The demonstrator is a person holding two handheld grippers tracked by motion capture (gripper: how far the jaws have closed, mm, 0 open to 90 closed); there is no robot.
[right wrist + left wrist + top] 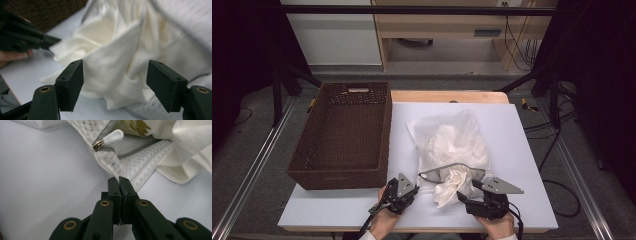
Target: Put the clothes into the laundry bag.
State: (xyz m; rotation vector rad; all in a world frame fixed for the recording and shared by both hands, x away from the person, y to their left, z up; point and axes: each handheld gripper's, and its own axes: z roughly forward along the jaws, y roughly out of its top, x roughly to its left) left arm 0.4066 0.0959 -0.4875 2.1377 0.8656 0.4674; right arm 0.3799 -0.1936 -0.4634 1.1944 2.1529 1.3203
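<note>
Cream cloth point(117, 65) before wicker basket point(343, 137)

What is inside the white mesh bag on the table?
The mesh bag holds cream cloth, part of it spilling out through the open zipper. The netting blurs whatever lies deeper inside.

Brown wicker basket point(343, 137) — white tabletop point(522, 150)

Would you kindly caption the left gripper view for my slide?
Left gripper shut on the mesh laundry bag edge below its zipper pull.
</note>
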